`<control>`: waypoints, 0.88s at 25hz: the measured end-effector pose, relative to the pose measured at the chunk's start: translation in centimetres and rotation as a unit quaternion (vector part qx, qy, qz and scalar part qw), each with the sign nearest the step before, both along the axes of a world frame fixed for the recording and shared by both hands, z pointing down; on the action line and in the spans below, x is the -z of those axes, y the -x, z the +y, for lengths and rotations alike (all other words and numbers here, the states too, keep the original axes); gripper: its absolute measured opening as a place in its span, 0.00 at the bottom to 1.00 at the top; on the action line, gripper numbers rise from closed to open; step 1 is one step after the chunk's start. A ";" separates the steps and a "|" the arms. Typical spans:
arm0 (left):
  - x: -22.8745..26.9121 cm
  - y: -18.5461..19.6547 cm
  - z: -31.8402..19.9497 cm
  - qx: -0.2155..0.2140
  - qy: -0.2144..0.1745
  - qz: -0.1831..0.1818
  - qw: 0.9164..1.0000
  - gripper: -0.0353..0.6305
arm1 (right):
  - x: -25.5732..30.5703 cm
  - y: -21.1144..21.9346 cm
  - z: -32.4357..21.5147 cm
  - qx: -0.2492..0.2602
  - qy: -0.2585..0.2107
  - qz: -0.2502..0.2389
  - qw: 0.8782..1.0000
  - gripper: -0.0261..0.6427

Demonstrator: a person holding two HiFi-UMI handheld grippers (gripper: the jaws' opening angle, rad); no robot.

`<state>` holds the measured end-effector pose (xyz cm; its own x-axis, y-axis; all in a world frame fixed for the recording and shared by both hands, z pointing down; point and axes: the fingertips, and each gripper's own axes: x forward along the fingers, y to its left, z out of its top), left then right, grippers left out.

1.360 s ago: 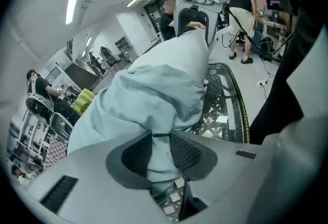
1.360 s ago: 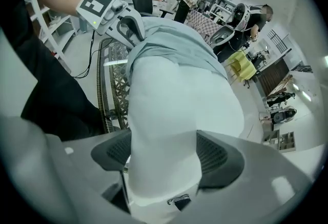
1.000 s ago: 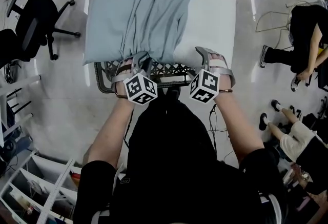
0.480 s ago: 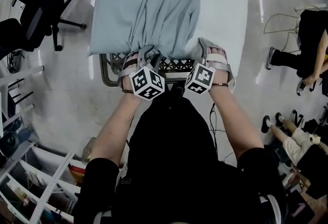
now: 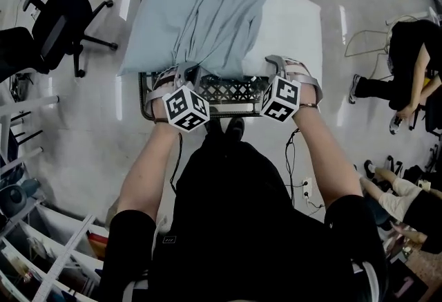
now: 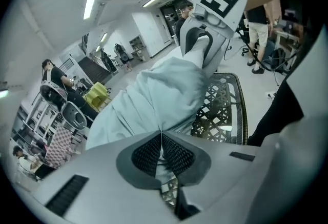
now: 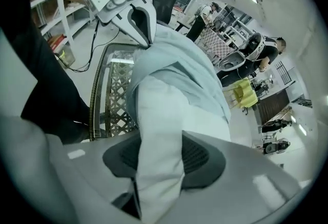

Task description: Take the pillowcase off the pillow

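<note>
Directly ahead of you, on the lattice-topped metal table [image 5: 235, 91], lies one pillow [image 5: 297, 24]. Its left and right ends overhang the table rim, and a strip of bare lattice remains between its near edge and your body. One pillowcase [image 5: 200, 17] (pale blue-grey, bunched into folds) covers the left part. Its open hem crosses the pillow, leaving the white right end bare.

Both grippers are at the pillow's near edge:
- Your left gripper [image 6: 162, 141] has just been closing. Its jaws are pressed together on a fold of the pillowcase.
- Your right gripper [image 7: 156, 154] has just been closing. Its jaws pinch the bare white edge of the pillow.

Open floor borders the table on its left, far and right sides. Note the following around it:
- The nearest black office chair [image 5: 65, 14], well to the left.
- One person [image 5: 411, 45], well to the right.
- A second person [image 5: 397, 197], nearer your right side.
- A shelf unit [image 5: 48, 252] at lower left.
- A cable [image 5: 293, 155] on the floor beside your right arm.
</note>
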<state>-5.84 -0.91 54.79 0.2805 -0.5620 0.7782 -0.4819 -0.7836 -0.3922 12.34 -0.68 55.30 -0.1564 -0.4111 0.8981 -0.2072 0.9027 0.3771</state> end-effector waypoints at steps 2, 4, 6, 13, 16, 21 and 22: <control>1.4 0.7 -0.9 -0.003 -0.013 0.000 1.000 0.07 | 1.5 -0.2 -0.5 -0.006 0.010 -0.012 1.000 0.33; 2.3 1.7 -1.4 0.001 -0.012 0.012 1.000 0.07 | 2.4 -0.3 -0.7 -0.014 0.021 -0.022 0.999 0.33; 2.9 2.5 -1.8 0.007 -0.006 0.027 1.000 0.07 | 3.0 -0.2 -0.7 -0.019 0.032 -0.028 0.999 0.32; 1.5 4.8 -0.8 0.021 0.041 0.069 0.997 0.07 | 2.1 -0.6 0.5 -0.035 0.071 -0.039 0.996 0.32; 1.2 3.9 0.9 0.012 0.083 0.096 0.992 0.07 | 0.5 -0.8 2.2 -0.024 0.097 -0.024 0.995 0.40; 4.4 3.2 -1.7 0.002 0.070 0.125 0.990 0.07 | 0.8 -1.3 2.2 -0.020 0.134 -0.026 0.990 0.49; 5.0 3.1 -2.9 0.003 0.067 0.129 0.989 0.07 | 1.3 -1.6 1.3 -0.027 0.128 -0.034 0.991 0.48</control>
